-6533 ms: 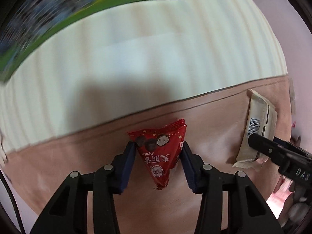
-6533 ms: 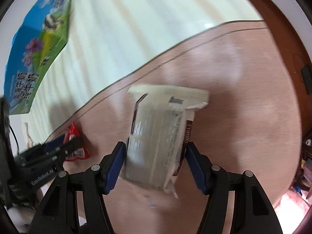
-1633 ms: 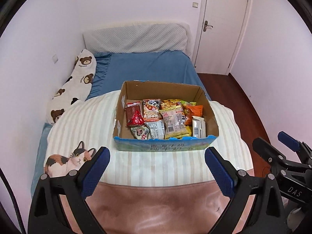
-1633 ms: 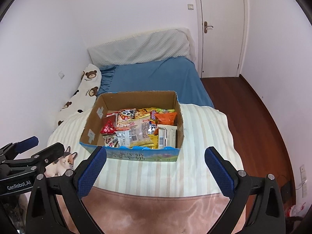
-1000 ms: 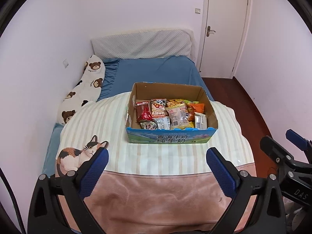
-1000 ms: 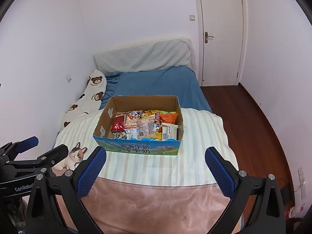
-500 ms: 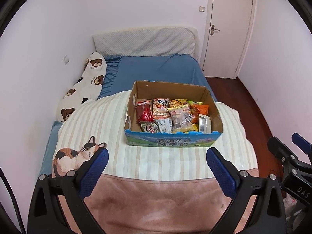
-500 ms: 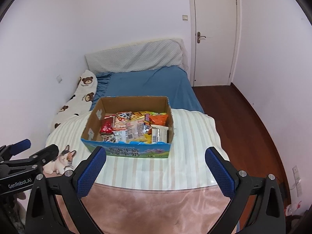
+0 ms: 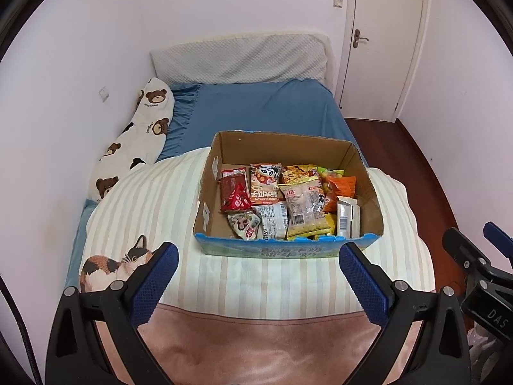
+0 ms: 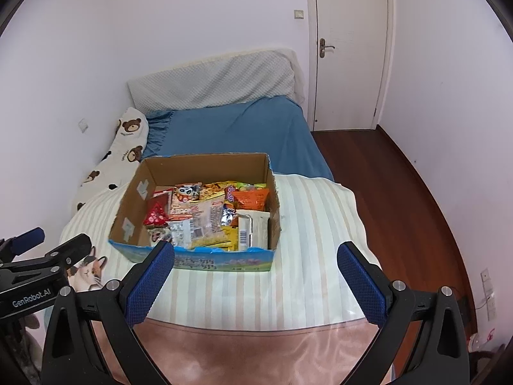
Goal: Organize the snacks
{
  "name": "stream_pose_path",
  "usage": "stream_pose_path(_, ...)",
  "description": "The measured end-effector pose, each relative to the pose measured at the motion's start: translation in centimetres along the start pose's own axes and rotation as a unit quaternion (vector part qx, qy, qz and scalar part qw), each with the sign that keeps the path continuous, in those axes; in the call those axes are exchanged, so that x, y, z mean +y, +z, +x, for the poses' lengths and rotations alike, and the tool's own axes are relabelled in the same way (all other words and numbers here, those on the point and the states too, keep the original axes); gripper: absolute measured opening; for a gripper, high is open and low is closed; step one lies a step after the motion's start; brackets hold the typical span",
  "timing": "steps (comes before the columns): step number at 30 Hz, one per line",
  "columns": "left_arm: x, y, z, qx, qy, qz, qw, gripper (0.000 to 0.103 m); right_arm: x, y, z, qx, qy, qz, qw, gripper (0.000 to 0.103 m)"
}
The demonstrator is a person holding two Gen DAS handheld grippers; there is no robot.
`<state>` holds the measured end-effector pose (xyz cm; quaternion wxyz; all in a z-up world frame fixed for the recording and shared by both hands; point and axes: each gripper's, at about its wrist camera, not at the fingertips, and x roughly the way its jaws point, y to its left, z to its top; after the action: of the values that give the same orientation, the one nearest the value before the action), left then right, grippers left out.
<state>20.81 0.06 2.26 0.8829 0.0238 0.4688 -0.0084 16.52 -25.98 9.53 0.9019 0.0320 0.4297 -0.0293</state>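
Note:
A cardboard box (image 9: 288, 142) with a blue printed front stands on the striped blanket; it also shows in the right wrist view (image 10: 205, 162). It holds several snack packets, among them a red triangular packet (image 9: 239, 199) at the left and a white bar packet (image 9: 348, 216) at the right. The red packet (image 10: 156, 214) and white packet (image 10: 253, 228) show in the right wrist view too. My left gripper (image 9: 258, 272) is open and empty, held well back above the blanket's near end. My right gripper (image 10: 255, 271) is also open and empty, beside it to the right.
The striped blanket (image 9: 154, 211) with a cat print (image 9: 112, 264) and a pink border (image 9: 256, 346) lies on a blue bed (image 9: 256, 109). A bear pillow (image 9: 134, 141) lies along the left wall. A door (image 10: 348, 48) and wooden floor (image 10: 400, 192) are at the right.
Both grippers, earlier shut on the red packet and the white packet, are now open and empty, and those packets lie in the box. Over the last second the views shifted only slightly.

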Motion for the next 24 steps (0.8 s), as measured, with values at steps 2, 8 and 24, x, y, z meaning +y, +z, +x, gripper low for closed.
stream_pose_path(2, -0.2, 0.4, 0.5, 0.000, 0.002, 0.002, 1.0000, 0.103, -0.2, 0.3, 0.9, 0.003, -0.005, 0.000, 1.000, 0.103)
stream_pose_path(8, -0.5, 0.9, 1.9, 0.008, 0.003, 0.003, 1.0000, 0.103, -0.4, 0.8, 2.6, 0.011, -0.013, -0.002, 1.000, 0.103)
stream_pose_path(24, -0.5, 1.2, 2.3, 0.015, -0.001, 0.004, 0.9999, 0.103, -0.2, 1.0, 2.9, 0.013, -0.018, -0.005, 1.000, 0.103)
